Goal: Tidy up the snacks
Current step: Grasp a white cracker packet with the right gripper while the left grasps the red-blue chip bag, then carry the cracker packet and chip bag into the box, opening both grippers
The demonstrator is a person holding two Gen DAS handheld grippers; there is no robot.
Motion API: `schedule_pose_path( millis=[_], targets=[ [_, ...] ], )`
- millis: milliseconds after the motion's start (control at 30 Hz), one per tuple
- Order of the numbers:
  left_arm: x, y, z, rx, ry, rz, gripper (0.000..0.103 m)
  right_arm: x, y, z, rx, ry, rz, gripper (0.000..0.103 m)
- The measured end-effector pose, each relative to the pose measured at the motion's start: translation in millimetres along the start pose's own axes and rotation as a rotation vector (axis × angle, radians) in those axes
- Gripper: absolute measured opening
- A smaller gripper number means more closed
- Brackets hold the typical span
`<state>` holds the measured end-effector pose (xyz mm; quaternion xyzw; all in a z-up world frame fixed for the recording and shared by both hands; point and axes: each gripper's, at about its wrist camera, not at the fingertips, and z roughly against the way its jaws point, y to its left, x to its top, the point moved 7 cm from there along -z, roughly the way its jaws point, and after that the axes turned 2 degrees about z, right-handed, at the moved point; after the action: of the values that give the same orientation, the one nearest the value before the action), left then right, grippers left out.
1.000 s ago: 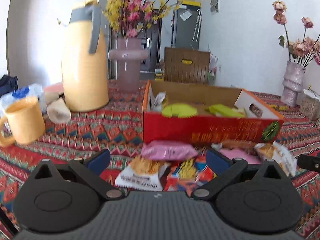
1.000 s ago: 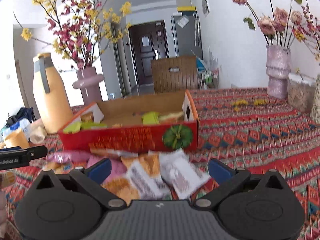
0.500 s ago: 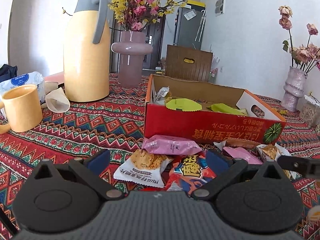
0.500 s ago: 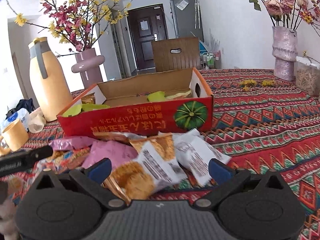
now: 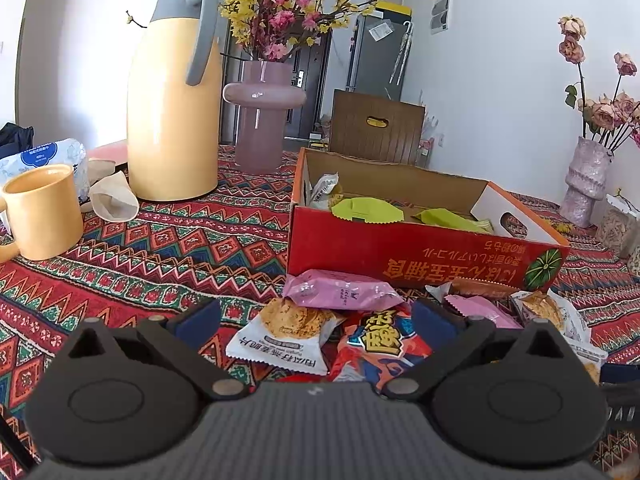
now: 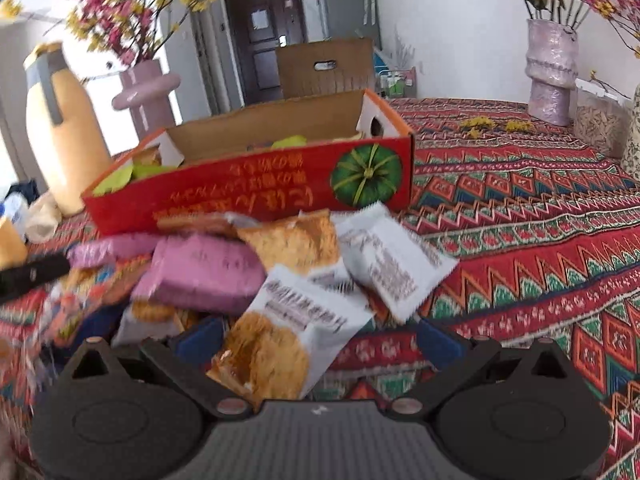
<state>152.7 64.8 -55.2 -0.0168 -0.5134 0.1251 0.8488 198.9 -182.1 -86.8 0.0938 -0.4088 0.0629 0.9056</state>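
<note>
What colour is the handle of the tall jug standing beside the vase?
Grey; the tall yellow jug's handle shows best in the left wrist view.

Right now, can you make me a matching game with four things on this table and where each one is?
Things:
1. green packets
2. pink packet
3. yellow mug
4. cookie packet

Places:
A. on the cloth, left of the yellow jug
B. inside the red box
C. between the right gripper's open jaws
D. on the cloth, just in front of the red box

Pairs: 1-B, 2-D, 3-A, 4-C
</note>
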Motion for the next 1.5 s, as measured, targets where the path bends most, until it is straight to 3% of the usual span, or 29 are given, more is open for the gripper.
schedule_pose_path(
  millis=[67,133,233,267,300,533,700,867,933,1067,1200,1500],
  targets=[
    [0.1,0.1,0.0,0.000,0.000,0.000,0.103,-5.8,1.8,2.4,-0.008,-0.001,0.030,0.095],
    [0.0,0.3,-0.2,0.002,0.000,0.000,0.103,-8.4,3.7,7.3,-0.010,-0.011,0.057,0.081],
    [-0.5,0.2,-0.6,0.004,0.003,-0.001,0.103,-10.2,4.6,14.8,0.010,-0.024,0.076,0.046],
    [-0.9,0.3,-0.5,0.004,0.004,-0.002,0.103,-10.4,4.5,17.2,0.025,-0.025,0.074,0.029],
    [-1.1,0.1,-0.7,0.005,0.006,-0.004,0.103,-10.9,3.9,19.7,0.040,-0.026,0.073,0.022],
    [-6.4,-8.4,-6.7,-0.022,0.076,-0.050,0.103,-12.5,-9.8,37.0,0.065,-0.069,0.045,0.018],
    [-15.7,-26.4,-10.9,-0.128,0.185,-0.110,0.103,-11.4,-16.8,50.6,0.092,-0.114,0.035,0.017],
    [-21.5,-30.0,-16.1,-0.122,0.227,-0.129,0.103,-13.4,-20.7,55.5,0.104,-0.126,0.017,0.017],
    [-22.2,-29.4,-14.5,-0.128,0.230,-0.122,0.099,-14.1,-22.0,57.1,0.110,-0.129,0.012,0.017],
    [-27.6,-32.1,-8.0,-0.169,0.253,-0.129,0.067,-16.0,-26.2,58.0,0.111,-0.130,0.003,0.017],
    [-30.7,-33.2,-0.3,-0.184,0.252,-0.125,0.059,-17.4,-27.9,58.4,0.114,-0.130,-0.003,0.017],
    [-35.2,-38.1,22.8,-0.174,0.198,-0.160,0.055,-18.5,-27.2,59.9,0.121,-0.135,-0.003,0.017]
  ],
)
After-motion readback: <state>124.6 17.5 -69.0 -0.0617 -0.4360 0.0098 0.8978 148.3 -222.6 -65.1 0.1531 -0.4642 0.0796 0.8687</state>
